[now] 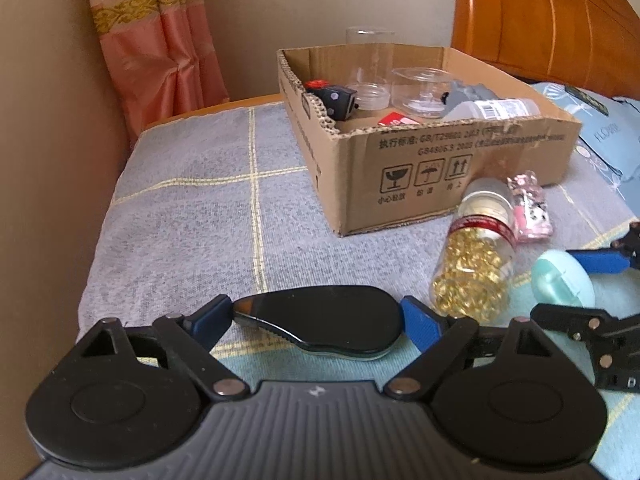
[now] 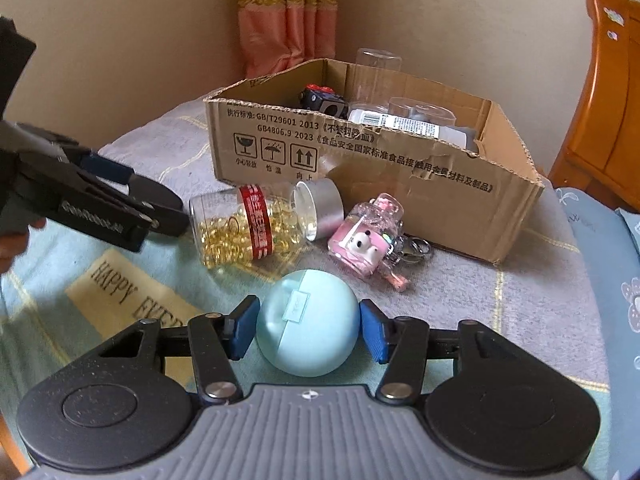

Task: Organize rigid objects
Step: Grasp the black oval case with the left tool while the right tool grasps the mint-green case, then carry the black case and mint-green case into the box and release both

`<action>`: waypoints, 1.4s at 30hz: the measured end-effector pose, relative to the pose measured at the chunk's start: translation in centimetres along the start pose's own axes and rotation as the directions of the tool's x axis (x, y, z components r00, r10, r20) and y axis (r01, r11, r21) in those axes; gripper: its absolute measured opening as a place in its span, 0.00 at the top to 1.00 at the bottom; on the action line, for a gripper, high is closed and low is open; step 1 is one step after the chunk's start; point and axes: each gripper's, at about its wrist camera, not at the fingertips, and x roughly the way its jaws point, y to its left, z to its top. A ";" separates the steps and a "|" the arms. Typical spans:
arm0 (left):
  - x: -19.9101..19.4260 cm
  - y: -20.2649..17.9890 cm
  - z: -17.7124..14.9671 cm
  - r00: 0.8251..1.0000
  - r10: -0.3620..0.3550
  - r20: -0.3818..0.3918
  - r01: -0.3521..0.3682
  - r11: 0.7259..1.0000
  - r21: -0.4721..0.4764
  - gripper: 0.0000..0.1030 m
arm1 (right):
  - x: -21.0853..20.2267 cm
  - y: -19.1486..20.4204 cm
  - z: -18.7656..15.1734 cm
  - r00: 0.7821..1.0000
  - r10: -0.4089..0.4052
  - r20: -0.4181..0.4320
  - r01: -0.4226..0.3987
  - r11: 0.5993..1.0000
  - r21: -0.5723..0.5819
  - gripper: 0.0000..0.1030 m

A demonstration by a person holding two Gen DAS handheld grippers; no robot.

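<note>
My left gripper is shut on a flat black oval case low over the bed. My right gripper is closed around a pale blue round case, both blue pads touching its sides; it also shows in the left wrist view. A clear bottle of golden capsules lies on its side just beyond, also in the left wrist view. A pink keychain charm lies beside it. The cardboard box stands behind, holding clear cups, a black-and-red cube and a white bottle.
The grey checked blanket covers the bed. A wall and peach curtain stand at the left, a wooden headboard behind the box. Blue pillows lie at the right.
</note>
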 end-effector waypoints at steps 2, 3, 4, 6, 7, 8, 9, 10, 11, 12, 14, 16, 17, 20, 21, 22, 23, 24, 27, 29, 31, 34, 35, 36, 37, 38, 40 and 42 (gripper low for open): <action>-0.6 0.0 0.1 1.000 -0.007 -0.004 0.007 1.000 0.014 0.13 | -0.4 -0.3 -0.2 1.000 0.003 -0.005 -0.003 1.000 -0.008 0.42; -0.9 0.0 0.1 1.000 -0.010 -0.007 0.010 1.000 0.022 0.13 | -0.6 -0.5 -0.4 1.000 0.008 -0.009 -0.008 1.000 -0.007 0.42; -1.2 0.1 0.2 1.000 -0.015 -0.009 0.015 0.999 0.031 0.13 | -0.8 -0.8 -0.5 1.000 0.014 -0.012 -0.014 1.000 -0.004 0.43; -2.0 0.0 0.6 1.000 -0.024 -0.014 0.025 0.999 0.048 0.13 | -1.3 -1.3 -0.6 1.000 0.023 -0.020 -0.023 1.000 -0.006 0.42; -2.4 0.0 0.9 0.999 -0.029 -0.014 0.030 0.998 0.056 0.13 | -1.5 -1.5 -0.7 1.000 0.022 -0.022 -0.022 1.000 -0.012 0.43; -2.8 -0.1 1.2 0.999 -0.039 -0.012 0.039 0.997 0.064 0.13 | -1.7 -1.6 -0.8 1.000 0.017 -0.021 -0.017 1.000 -0.021 0.43; -3.2 -0.1 1.5 0.999 -0.046 -0.010 0.046 0.997 0.069 0.13 | -1.9 -1.8 -0.8 1.000 0.005 -0.022 -0.006 0.999 -0.036 0.42; -3.5 -0.2 1.8 0.999 -0.051 -0.008 0.051 0.996 0.078 0.13 | -2.0 -1.9 -0.9 1.000 -0.006 -0.023 0.005 0.999 -0.049 0.42; -3.9 -0.3 2.2 0.999 -0.053 -0.001 0.053 0.995 0.088 0.13 | -2.1 -2.1 -1.0 1.000 -0.008 -0.025 0.007 0.999 -0.054 0.43; -4.2 -0.3 2.8 0.998 -0.054 0.010 0.053 0.994 0.095 0.13 | -2.1 -2.4 -1.0 1.000 -0.003 -0.030 0.002 0.999 -0.054 0.43; -4.6 -0.3 3.8 0.998 -0.066 0.021 0.063 0.993 0.103 0.13 | -2.3 -2.9 -1.1 0.999 0.007 -0.040 -0.009 0.998 -0.056 0.42; -4.8 -0.5 5.0 0.996 -0.080 0.032 0.076 0.991 0.110 0.13 | -2.5 -3.2 -1.0 0.999 0.008 -0.043 -0.011 0.998 -0.067 0.42; -4.9 -0.7 5.6 0.996 -0.084 0.038 0.079 0.990 0.117 0.13 | -2.6 -3.3 -0.9 0.999 0.009 -0.043 -0.012 0.997 -0.073 0.42; -4.9 -1.2 7.8 0.993 -0.106 0.056 0.098 0.985 0.139 0.13 | -3.1 -3.8 -0.4 0.999 0.017 -0.040 -0.020 0.997 -0.077 0.43; -4.8 -1.4 8.4 0.992 -0.110 0.060 0.100 0.984 0.146 0.13 | -3.2 -4.1 -0.1 0.999 0.017 -0.038 -0.020 0.997 -0.077 0.43; -4.7 -1.6 8.9 0.992 -0.109 0.065 0.099 0.984 0.151 0.13 | -3.3 -4.5 0.3 0.999 0.015 -0.035 -0.018 0.997 -0.076 0.42; -4.5 -1.7 9.6 0.992 -0.108 0.070 0.096 0.983 0.157 0.13 | -3.5 -4.8 0.6 0.999 0.013 -0.032 -0.016 0.997 -0.077 0.42; -4.1 -1.9 10.2 0.991 -0.107 0.074 0.094 0.982 0.165 0.13 | -3.6 -5.1 0.9 1.000 0.010 -0.028 -0.012 0.997 -0.079 0.42; -3.1 -2.4 11.9 0.991 -0.111 0.077 0.096 0.980 0.174 0.13 | -4.2 -5.9 1.9 1.000 -0.003 -0.013 0.002 0.996 -0.088 0.42; -2.0 -2.6 13.0 0.990 -0.120 0.070 0.107 0.980 0.168 0.13 | -4.6 -6.4 2.6 1.000 -0.005 -0.004 0.004 0.996 -0.091 0.43; -1.1 -2.7 13.7 0.990 -0.125 0.063 0.113 0.980 0.161 0.13 | -5.1 -6.9 3.5 1.000 -0.002 0.011 0.003 0.995 -0.095 0.43; 0.3 -2.9 14.7 0.991 -0.121 0.051 0.112 0.983 0.147 0.13 | -5.7 -7.5 4.6 0.999 0.002 0.033 0.001 0.994 -0.105 0.43; 0.8 -2.9 15.1 0.991 -0.124 0.046 0.116 0.983 0.141 0.13 | -5.8 -7.6 5.1 0.999 0.004 0.040 0.000 0.994 -0.110 0.43; 1.3 -3.0 15.4 0.992 -0.121 0.044 0.114 0.985 0.129 0.13 | -6.0 -7.7 5.5 0.999 0.005 0.046 0.001 0.994 -0.114 0.42; 1.6 -3.0 15.7 0.992 -0.118 0.043 0.112 0.987 0.119 0.13 | -6.0 -7.7 5.9 0.998 0.004 0.055 0.002 0.993 -0.117 0.43; 2.0 -3.0 16.0 0.992 -0.116 0.041 0.111 0.988 0.109 0.13 | -6.1 -7.7 6.3 0.998 0.004 0.062 0.004 0.993 -0.122 0.43; 2.5 -2.9 16.2 0.993 -0.109 0.046 0.104 0.990 0.092 0.11 | -6.3 -7.9 7.1 0.997 0.005 0.077 0.005 0.991 -0.130 0.43; 2.8 -2.9 16.4 0.993 -0.108 0.040 0.105 0.991 0.082 0.10 | -6.3 -8.2 7.9 0.996 0.011 0.086 0.000 0.992 -0.129 0.42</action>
